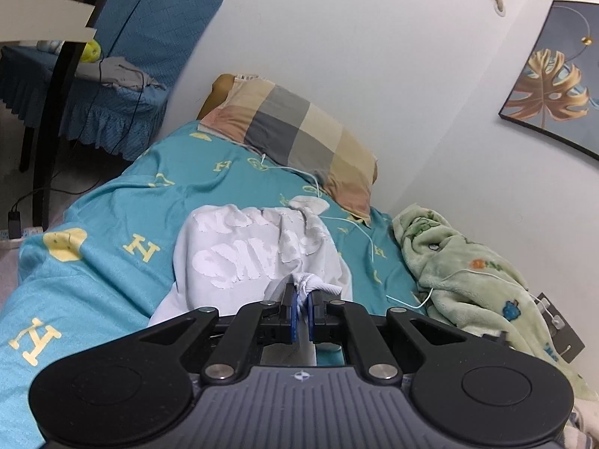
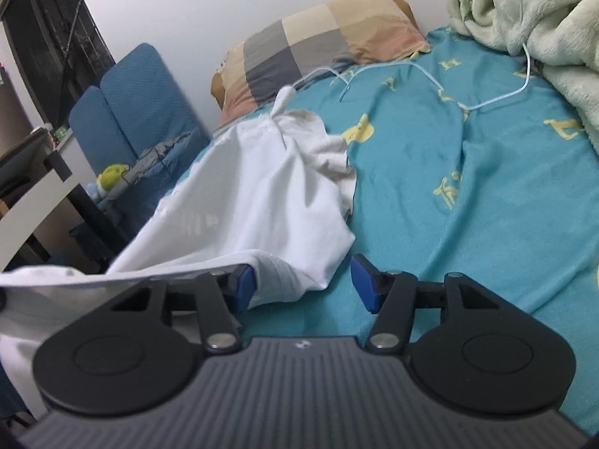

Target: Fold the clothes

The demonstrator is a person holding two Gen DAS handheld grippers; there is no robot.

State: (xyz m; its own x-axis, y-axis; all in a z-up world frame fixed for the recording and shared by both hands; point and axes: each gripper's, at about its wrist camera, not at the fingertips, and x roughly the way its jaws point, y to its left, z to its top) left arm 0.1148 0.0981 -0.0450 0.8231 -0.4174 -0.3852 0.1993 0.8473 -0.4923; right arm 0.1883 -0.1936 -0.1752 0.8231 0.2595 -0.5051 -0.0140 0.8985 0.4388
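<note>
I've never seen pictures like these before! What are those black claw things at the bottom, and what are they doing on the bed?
Those black claws are two grabbing tools, and a person holds one in each hand. Each tool carries a little camera that looks out along its two blue-tipped fingers, so each picture is that tool's own view.

In the left tool's picture, the left gripper is pinched shut on a bunched bit of the white T-shirt.

In the right tool's picture, the right gripper is open, with an edge of the same shirt lying between its fingers, not yet squeezed.

The shirt lies on a turquoise bedsheet. Nearby are a checked pillow, a fluffy green blanket and a thin white cable.
</note>
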